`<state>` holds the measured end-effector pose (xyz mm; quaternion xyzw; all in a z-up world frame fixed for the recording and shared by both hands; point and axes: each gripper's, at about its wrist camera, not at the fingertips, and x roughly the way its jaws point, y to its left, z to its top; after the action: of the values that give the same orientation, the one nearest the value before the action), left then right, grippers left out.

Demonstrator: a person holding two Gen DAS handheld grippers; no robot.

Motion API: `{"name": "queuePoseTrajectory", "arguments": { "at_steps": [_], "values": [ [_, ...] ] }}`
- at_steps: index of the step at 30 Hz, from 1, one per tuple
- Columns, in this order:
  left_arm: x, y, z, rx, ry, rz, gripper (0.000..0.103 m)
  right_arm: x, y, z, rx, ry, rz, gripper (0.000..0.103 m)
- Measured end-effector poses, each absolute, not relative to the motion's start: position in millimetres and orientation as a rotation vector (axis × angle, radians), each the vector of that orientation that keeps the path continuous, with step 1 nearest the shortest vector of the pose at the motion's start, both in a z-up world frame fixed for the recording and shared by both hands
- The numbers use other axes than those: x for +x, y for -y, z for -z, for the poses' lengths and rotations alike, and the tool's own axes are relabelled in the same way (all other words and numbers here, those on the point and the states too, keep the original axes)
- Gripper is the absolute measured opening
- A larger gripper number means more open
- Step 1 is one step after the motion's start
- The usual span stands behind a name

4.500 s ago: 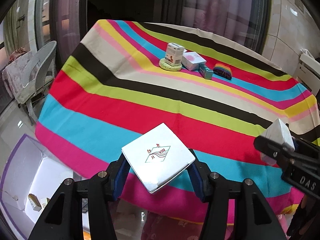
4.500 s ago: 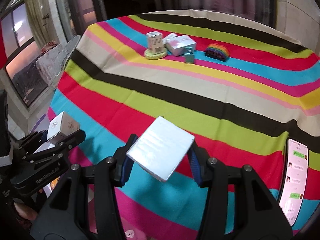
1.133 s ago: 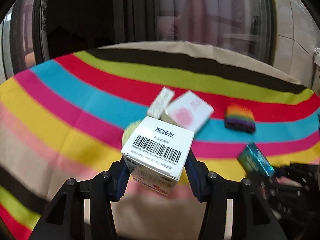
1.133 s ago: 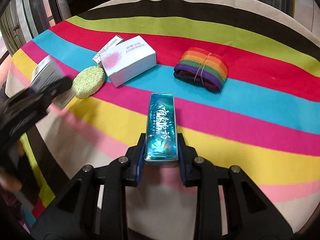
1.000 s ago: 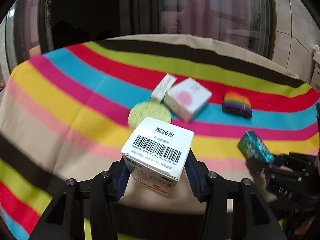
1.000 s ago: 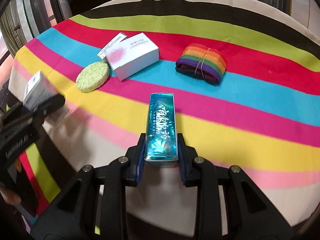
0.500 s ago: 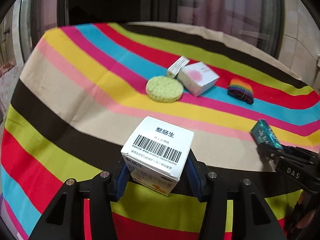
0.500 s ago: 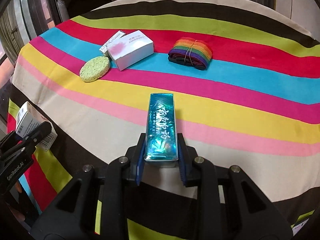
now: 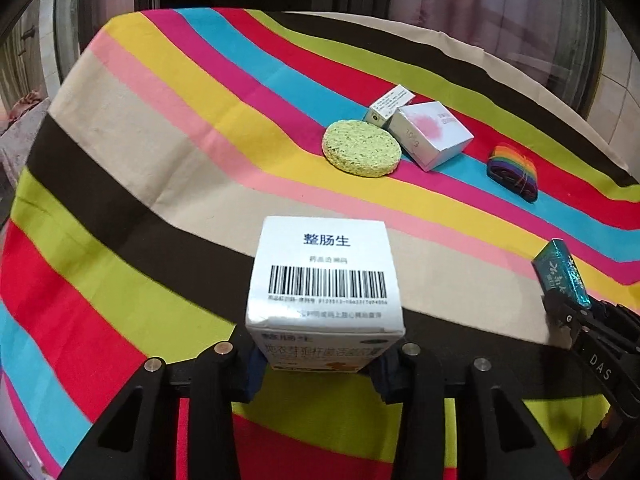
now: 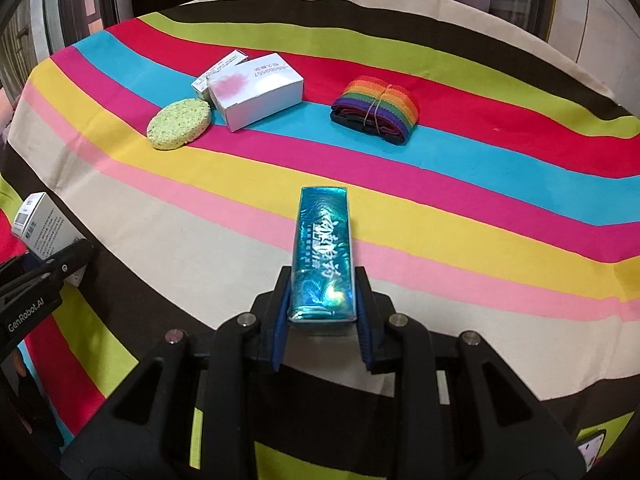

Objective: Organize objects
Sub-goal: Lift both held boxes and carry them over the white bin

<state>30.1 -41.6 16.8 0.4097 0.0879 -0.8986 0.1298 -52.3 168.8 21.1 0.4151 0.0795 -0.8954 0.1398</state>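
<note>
**A:** Left gripper [image 9: 324, 356] has its fingers clamped on the white barcode box [image 9: 324, 276], one pad on each side, barcode face up toward the camera, held above the striped tablecloth [image 9: 160, 168] over the dark brown band.

**B:** And the right gripper [image 10: 322, 320] is pinched narrow around the teal foil box [image 10: 324, 264], long axis pointing straight out between the fingers, over the cream and pink stripes.

**A:** From the left wrist view you can see that teal foil box off at the right edge, tilted, sticking up out of the other gripper.

**B:** Likewise the right wrist view catches the white barcode box at the far left, gripped and clear of the cloth.

**A:** Farther back on the table, the green round sponge [image 10: 179, 123] lies flat on the yellow and pink stripes.

**B:** Just beside it, the white box with the pink smudge [image 10: 256, 92], and a slim white carton [image 10: 219, 69] tucked right behind that, touching or nearly so; hard to call.

**A:** The rainbow strap roll [image 10: 376, 109] sits apart to the right of them, on the blue and red stripes.

**B:** Curtains [image 9: 500, 12] hang behind the table's far edge.
</note>
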Motion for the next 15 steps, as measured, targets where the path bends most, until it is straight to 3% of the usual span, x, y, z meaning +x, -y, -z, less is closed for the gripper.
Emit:
{"name": "queuePoseTrajectory", "arguments": {
  "at_steps": [15],
  "values": [
    [114,44,-18,1.142,-0.4,2.642,0.042,40,-185,-30,1.176,-0.195,2.566,0.032]
  ]
}}
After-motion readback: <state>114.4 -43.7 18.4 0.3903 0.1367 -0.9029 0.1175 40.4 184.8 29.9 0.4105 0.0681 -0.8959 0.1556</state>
